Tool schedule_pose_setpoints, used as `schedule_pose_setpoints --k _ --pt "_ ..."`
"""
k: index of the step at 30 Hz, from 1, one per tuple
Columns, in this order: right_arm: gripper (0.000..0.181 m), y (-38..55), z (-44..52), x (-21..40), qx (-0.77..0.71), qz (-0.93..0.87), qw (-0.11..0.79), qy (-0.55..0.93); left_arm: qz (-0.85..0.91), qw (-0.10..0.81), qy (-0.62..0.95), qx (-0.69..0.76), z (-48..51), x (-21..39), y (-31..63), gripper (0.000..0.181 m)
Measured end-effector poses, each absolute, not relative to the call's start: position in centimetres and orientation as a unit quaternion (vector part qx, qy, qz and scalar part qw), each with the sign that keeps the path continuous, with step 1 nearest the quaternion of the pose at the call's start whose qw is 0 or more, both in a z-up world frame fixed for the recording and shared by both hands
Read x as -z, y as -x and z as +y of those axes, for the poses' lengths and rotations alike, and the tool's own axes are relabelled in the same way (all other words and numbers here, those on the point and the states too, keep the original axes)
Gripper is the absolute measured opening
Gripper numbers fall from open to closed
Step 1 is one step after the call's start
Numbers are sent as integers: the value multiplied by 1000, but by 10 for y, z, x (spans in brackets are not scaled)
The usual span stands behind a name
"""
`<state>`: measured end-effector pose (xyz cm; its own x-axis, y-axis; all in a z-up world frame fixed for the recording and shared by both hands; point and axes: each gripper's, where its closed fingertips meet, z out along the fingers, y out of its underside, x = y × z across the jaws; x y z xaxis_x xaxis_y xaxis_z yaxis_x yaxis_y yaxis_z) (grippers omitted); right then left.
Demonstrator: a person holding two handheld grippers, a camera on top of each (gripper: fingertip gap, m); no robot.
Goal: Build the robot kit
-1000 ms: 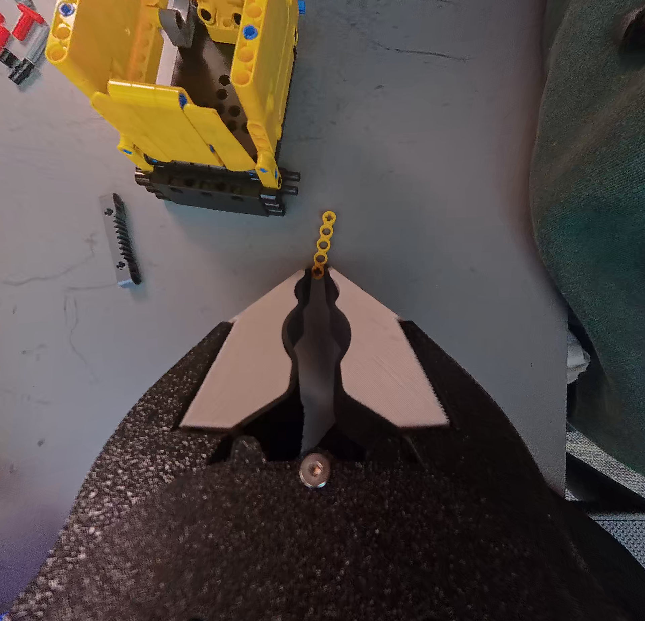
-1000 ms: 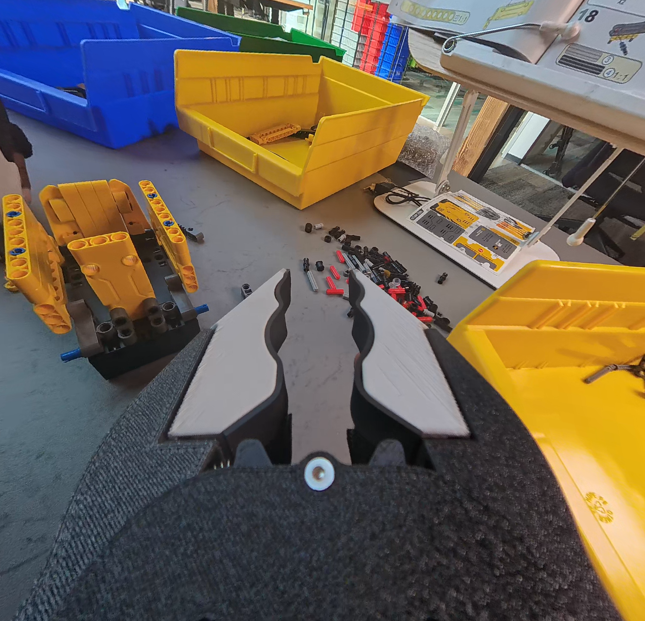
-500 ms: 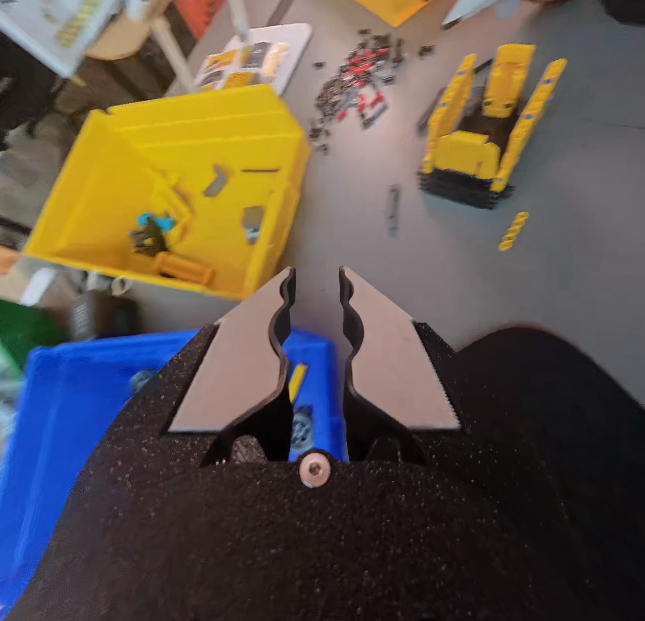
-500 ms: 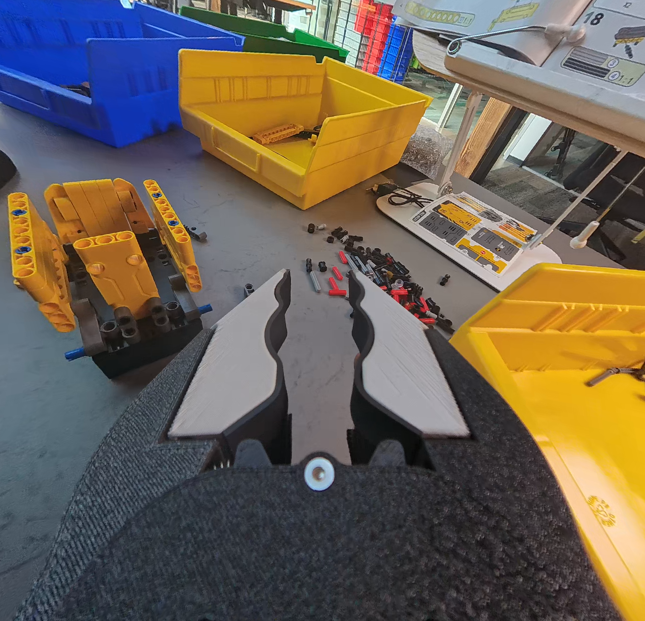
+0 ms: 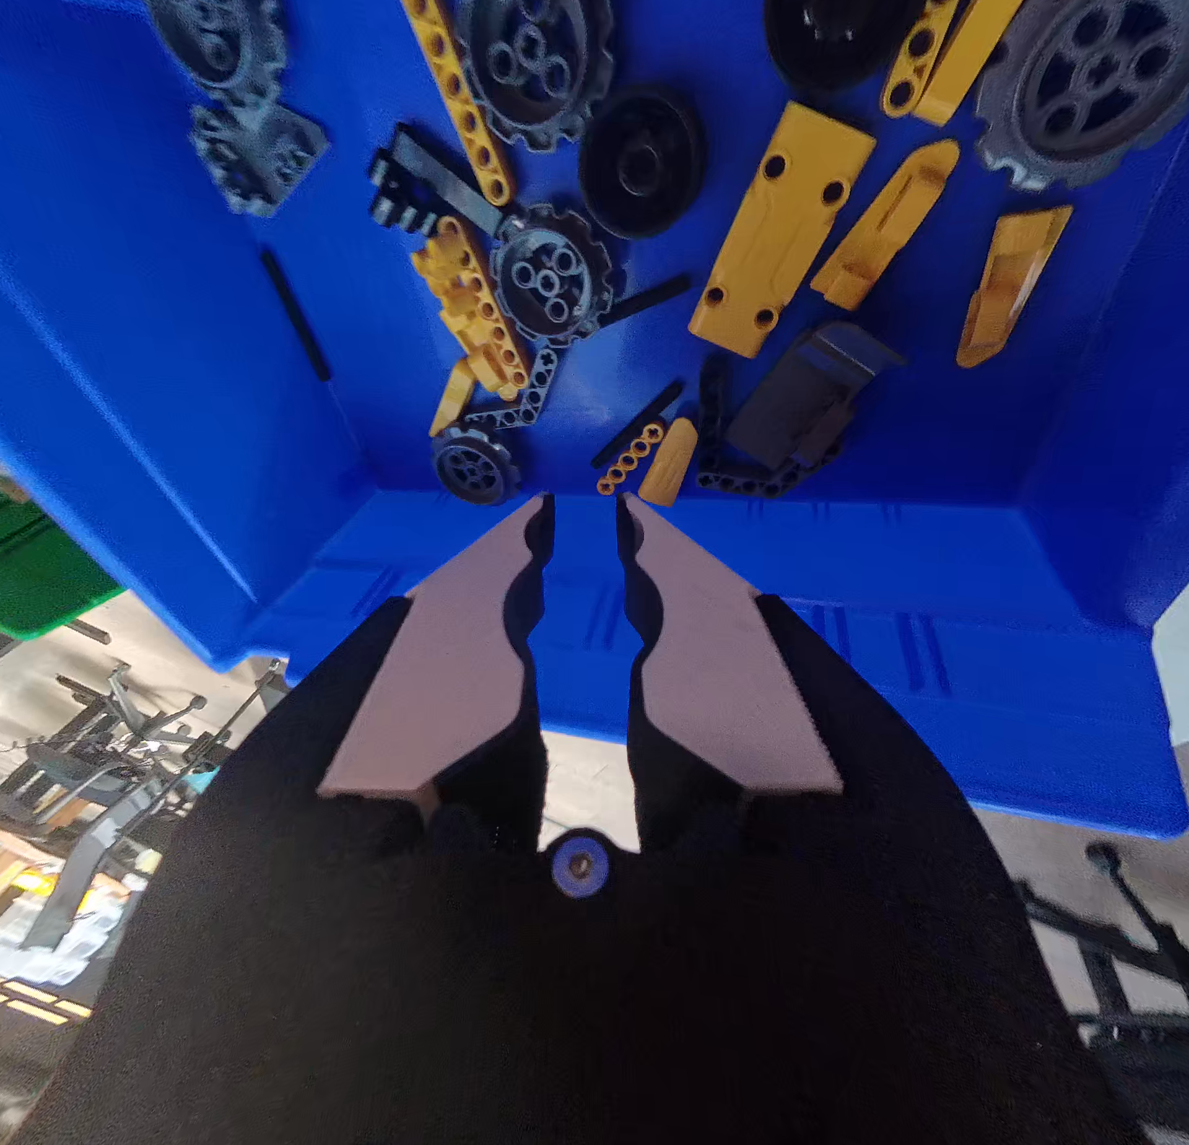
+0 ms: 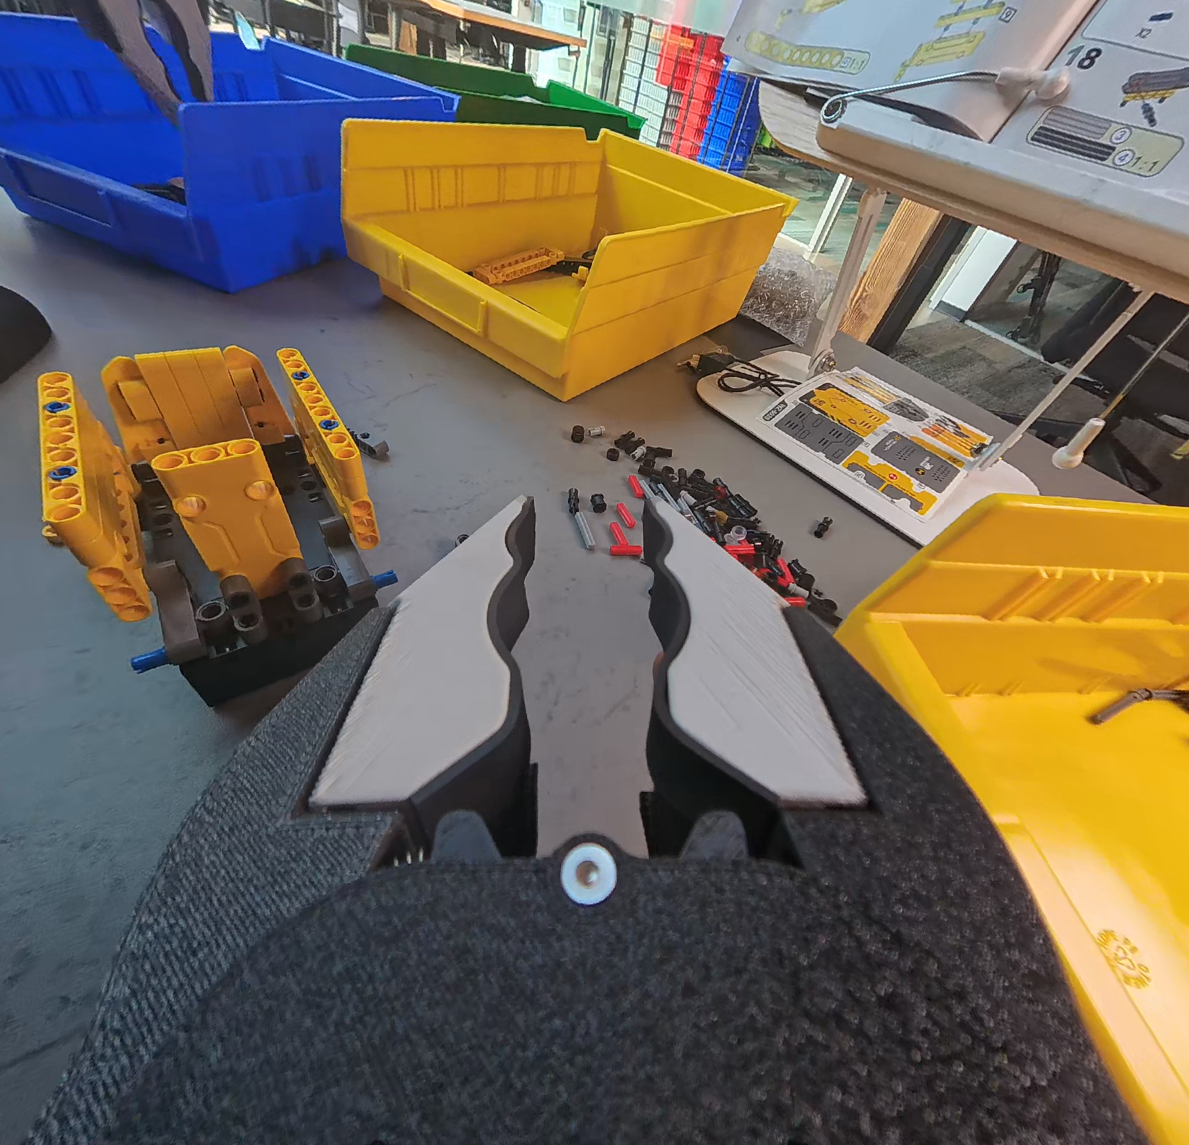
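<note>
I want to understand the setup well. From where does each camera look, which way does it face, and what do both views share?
Left wrist view: sits on the left claw, looks down into the blue bin of loose parts; its open fingers show.
Right wrist view: sits on the right claw, looks low across the grey table at the yellow model; its open fingers show.
Shared: the blue bin, with the left claw above it.

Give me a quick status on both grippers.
Left gripper open, empty, over blue bin, nearest short yellow beam. Right gripper open, empty, above table near small pins.
</note>
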<state>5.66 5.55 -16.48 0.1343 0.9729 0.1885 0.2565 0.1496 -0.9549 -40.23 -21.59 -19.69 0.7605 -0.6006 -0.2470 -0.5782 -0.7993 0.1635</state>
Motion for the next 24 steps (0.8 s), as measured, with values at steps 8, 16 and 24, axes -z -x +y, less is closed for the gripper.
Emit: schedule_pose_setpoints --k 8,16,24 --pt "33 -58 59 164 -354 -551 513 555 -381 182 -899 118 -230 236 407 6" --pt "33 -57 59 164 -356 -551 510 556 -380 185 -901 94 -230 238 406 4" --pt "33 -57 60 164 -356 -551 510 557 -382 155 -906 102 -224 241 406 9"
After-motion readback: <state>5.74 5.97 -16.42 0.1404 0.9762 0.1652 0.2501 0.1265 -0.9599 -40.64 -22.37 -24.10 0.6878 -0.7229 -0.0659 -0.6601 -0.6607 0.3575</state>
